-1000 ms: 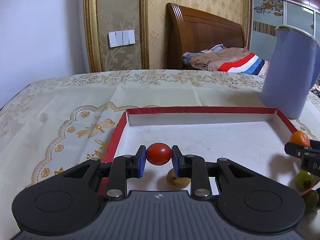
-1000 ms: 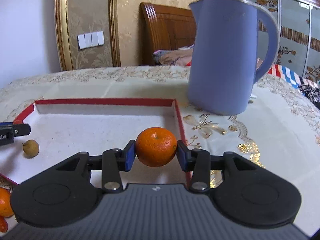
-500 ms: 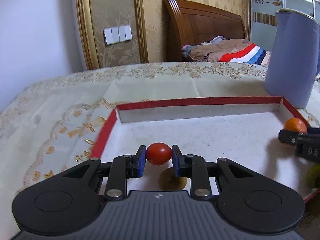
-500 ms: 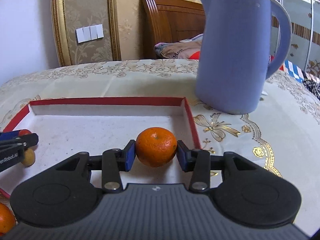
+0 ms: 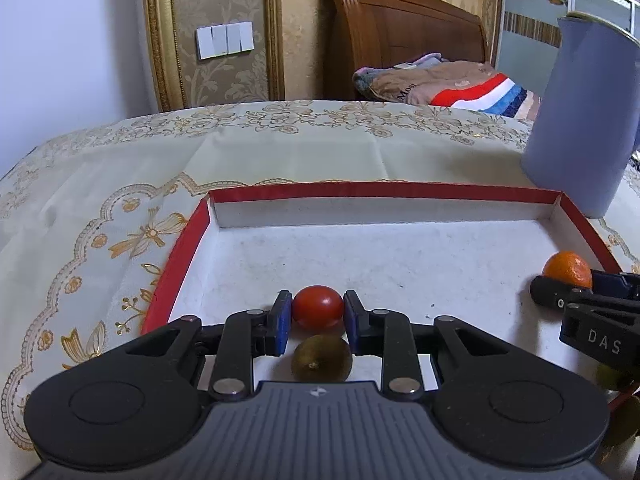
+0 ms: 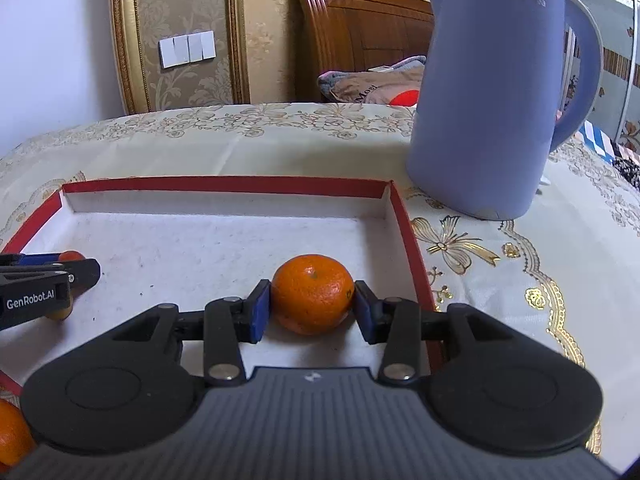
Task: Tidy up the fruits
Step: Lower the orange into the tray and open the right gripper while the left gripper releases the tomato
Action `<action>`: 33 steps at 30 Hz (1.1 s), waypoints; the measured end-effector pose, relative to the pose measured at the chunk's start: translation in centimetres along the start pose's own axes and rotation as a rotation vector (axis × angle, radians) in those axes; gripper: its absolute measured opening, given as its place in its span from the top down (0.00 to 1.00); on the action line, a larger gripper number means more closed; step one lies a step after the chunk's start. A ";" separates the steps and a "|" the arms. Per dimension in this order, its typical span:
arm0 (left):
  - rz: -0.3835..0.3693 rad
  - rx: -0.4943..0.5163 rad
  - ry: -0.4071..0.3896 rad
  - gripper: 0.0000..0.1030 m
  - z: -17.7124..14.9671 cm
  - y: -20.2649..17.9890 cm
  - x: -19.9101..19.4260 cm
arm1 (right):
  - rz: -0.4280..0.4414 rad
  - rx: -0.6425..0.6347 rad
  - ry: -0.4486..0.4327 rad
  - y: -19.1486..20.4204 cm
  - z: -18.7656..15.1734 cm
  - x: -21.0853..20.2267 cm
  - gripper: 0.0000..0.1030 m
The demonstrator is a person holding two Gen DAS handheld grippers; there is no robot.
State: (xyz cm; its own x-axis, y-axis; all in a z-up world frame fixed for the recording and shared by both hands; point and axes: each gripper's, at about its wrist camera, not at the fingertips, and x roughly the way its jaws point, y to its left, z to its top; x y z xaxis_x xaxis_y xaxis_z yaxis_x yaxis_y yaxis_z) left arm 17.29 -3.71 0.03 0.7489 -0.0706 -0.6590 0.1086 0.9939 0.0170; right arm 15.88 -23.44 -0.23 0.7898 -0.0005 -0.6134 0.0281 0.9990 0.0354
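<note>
Two grippers work over one shallow red-rimmed tray [image 5: 178, 258] with a white floor, set on a worktop [image 5: 280, 152] under a cream cloth with gold embroidery. The left gripper [image 5: 316, 316] has its jaws clenched on a cherry tomato [image 5: 318, 307], the blue pads pressed to either side of it, low over the tray floor near the tray's left wall. Just nearer the camera than the tomato, a small brownish-green round fruit [image 5: 322, 358] lies on the tray floor between the gripper's arms; whether the tomato touches the floor cannot be told.

The right gripper [image 6: 312, 306] is grasping a mandarin [image 6: 313, 299] with its stem end turned up, its pads tight against the peel, close to the tray's right wall [image 6: 412, 240]. From the left wrist view this same mandarin [image 5: 568, 270] shows at the far right of the tray behind the right gripper's black fingers [image 5: 560, 294]. From the right wrist view the left gripper's fingers [image 6: 60, 274] reach in at the left edge, with a sliver of the tomato [image 6: 72, 256] above them.

A second orange fruit [image 6: 10, 432] sits at the lower left corner of the right wrist view, outside the tray's near rim. A lavender-blue electric kettle [image 6: 488, 92] stands upright on the cloth just beyond the tray's far right corner. Behind the worktop are a wooden headboard [image 5: 400, 40] and a folded striped blanket [image 5: 448, 84].
</note>
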 end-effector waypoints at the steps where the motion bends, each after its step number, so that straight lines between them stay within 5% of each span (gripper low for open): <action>1: 0.002 0.004 -0.001 0.74 0.0 0.0 0.0 | 0.000 0.002 0.001 0.0 0.0 0.0 0.60; 5: 0.001 0.011 -0.002 0.74 0.0 -0.2 0.0 | 0.002 0.006 0.001 -0.1 0.0 -0.1 0.60; 9: -0.012 0.003 -0.008 0.74 -0.1 0.0 -0.2 | -0.009 0.011 -0.032 -0.1 -0.1 -0.6 0.35; 16: -0.018 0.005 -0.059 0.72 -0.2 0.2 -1.2 | -0.010 0.022 -0.079 -0.3 -0.2 -1.7 0.25; 18: -0.036 -0.019 -0.081 0.62 -0.3 0.6 -1.8 | -0.007 0.047 -0.099 -0.8 -0.3 -2.2 0.17; 20: -0.038 -0.047 -0.120 0.29 -0.3 1.1 -2.6 | 0.014 0.074 -0.111 -1.3 -0.3 -2.8 0.17; 24: -0.011 -0.072 -0.211 0.28 -0.5 1.9 -4.6 | 0.003 0.113 -0.152 -2.2 -0.6 -4.1 0.10; 33: -0.006 -0.082 -0.249 0.28 -3.8 3.6 -8.0 | 0.013 0.169 -0.224 -4.3 -2.0 -7.2 0.05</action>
State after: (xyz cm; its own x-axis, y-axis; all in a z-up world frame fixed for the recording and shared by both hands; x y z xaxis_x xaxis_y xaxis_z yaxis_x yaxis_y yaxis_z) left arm 9.21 0.70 2.54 0.8871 -0.0849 -0.4537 0.0679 0.9962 -0.0536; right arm 8.79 -27.62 2.44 0.9061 -0.0162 -0.4227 0.1038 0.9772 0.1852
